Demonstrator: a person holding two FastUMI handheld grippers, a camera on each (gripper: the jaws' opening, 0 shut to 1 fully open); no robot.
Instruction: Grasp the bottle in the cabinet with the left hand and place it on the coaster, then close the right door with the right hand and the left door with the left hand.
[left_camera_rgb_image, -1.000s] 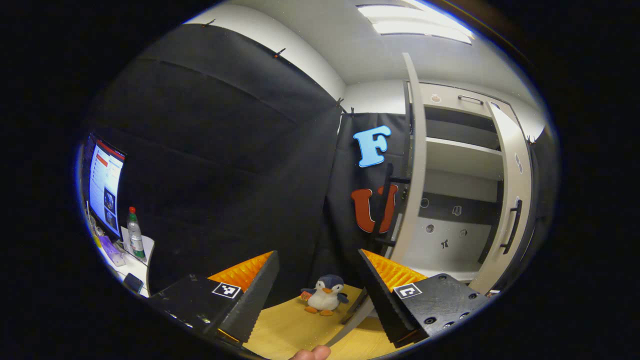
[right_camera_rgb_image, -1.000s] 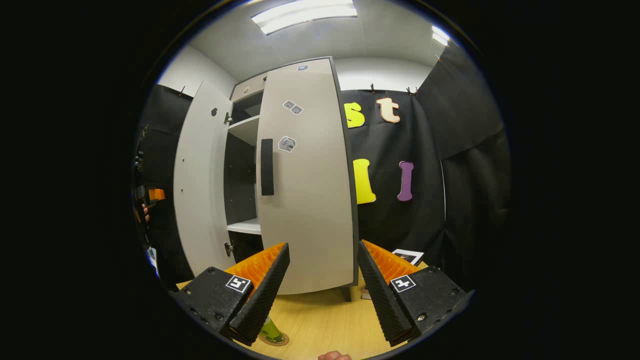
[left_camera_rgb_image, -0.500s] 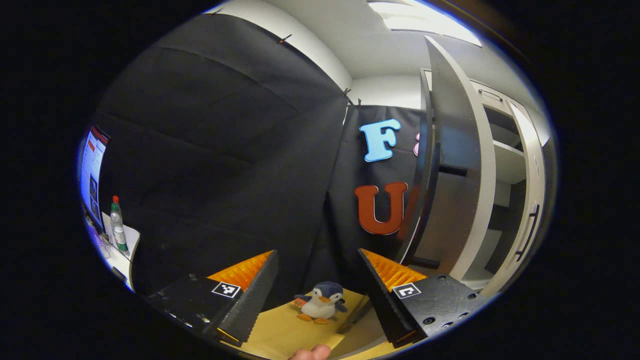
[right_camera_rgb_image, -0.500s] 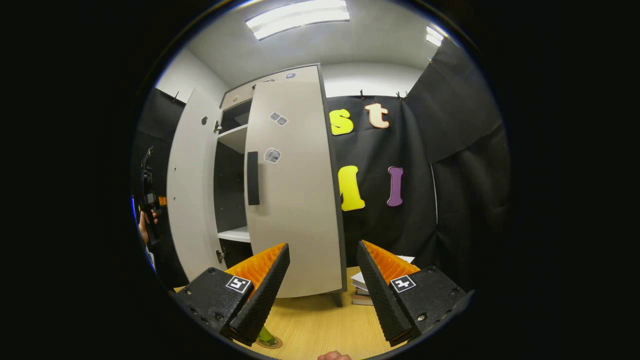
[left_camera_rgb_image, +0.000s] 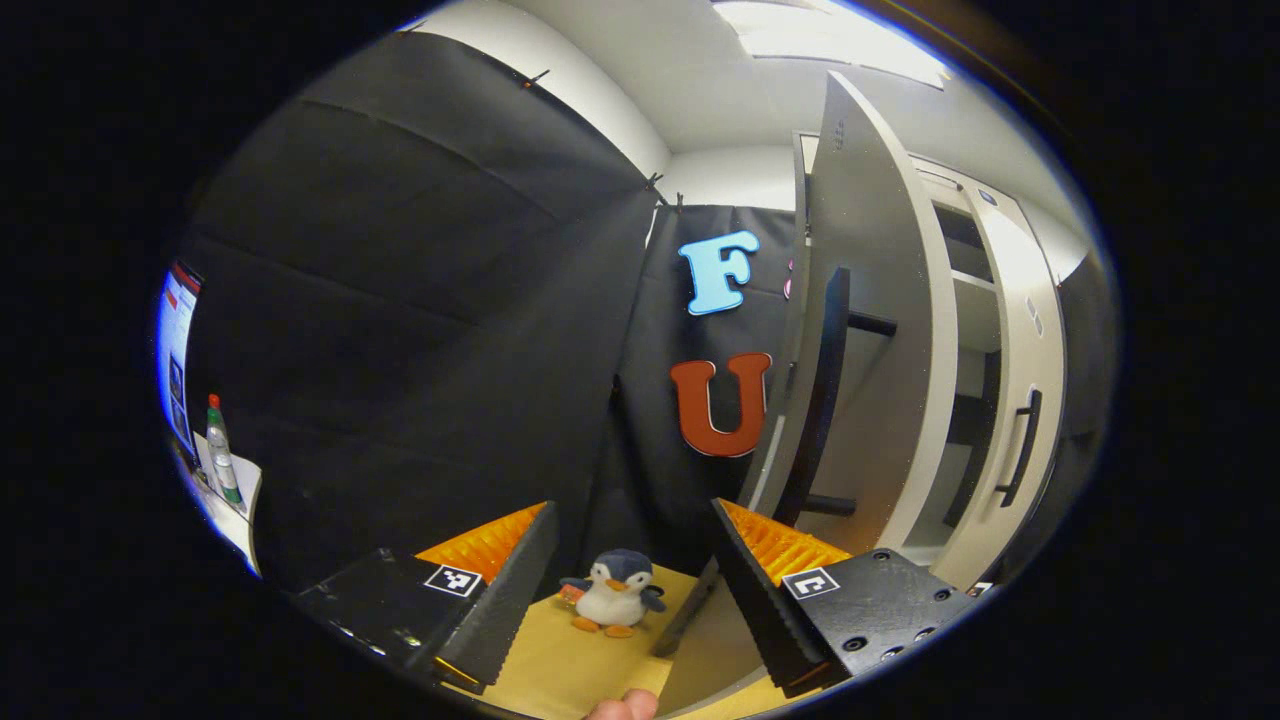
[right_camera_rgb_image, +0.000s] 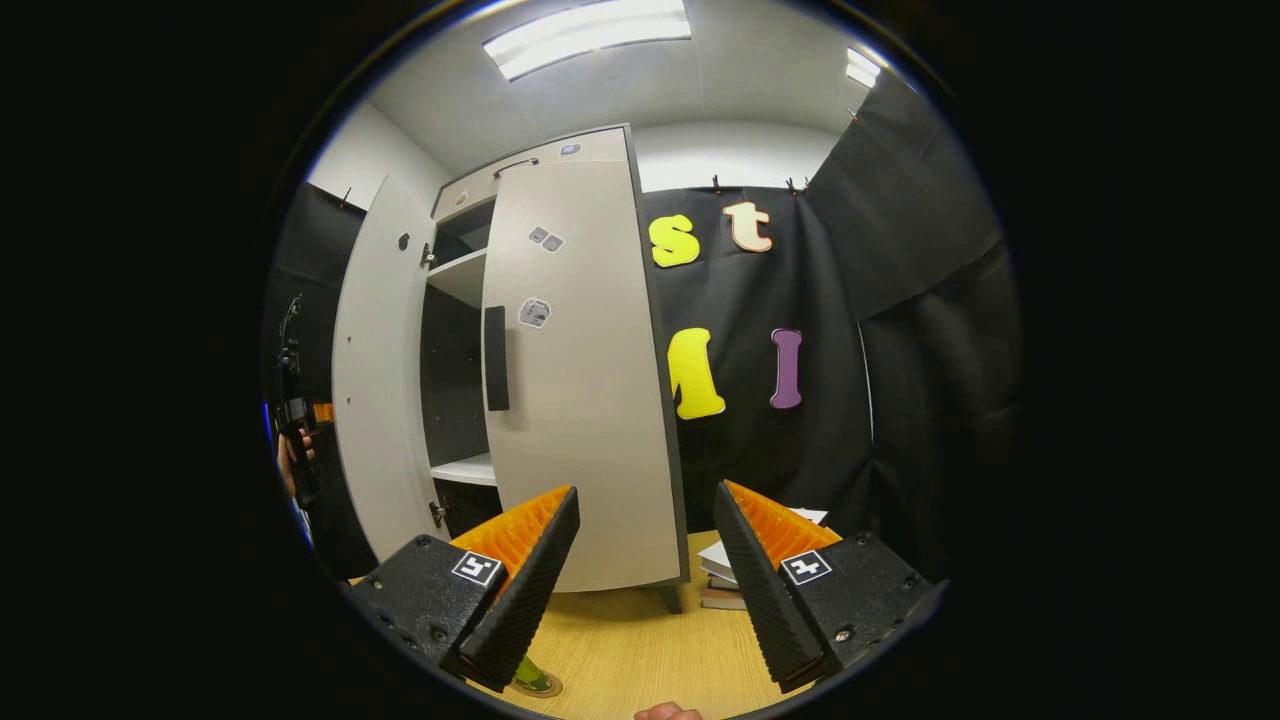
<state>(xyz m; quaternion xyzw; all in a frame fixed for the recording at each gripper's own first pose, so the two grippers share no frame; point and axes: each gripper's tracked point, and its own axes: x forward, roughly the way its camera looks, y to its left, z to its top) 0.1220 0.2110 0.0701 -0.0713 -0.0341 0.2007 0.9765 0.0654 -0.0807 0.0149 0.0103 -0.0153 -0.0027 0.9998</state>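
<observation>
Closing doors now: left gripper (left_camera_rgb_image: 632, 560) fingers apart, empty, left door (left_camera_rgb_image: 870, 330) at 2 o'clock for a push. Right gripper (right_camera_rgb_image: 645, 560) apart, empty, right door (right_camera_rgb_image: 585, 400) at 12, nearly shut. Bottle (right_camera_rgb_image: 528, 672) on coaster (right_camera_rgb_image: 543, 687) at 7.

Both views face the cabinet (right_camera_rgb_image: 560, 380) — from opposite sides.

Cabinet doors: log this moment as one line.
left door ajar | right door nearly shut | left gripper open, empty | right gripper open, empty

Ajar left door (left_camera_rgb_image: 880, 330) near gripper path
</observation>
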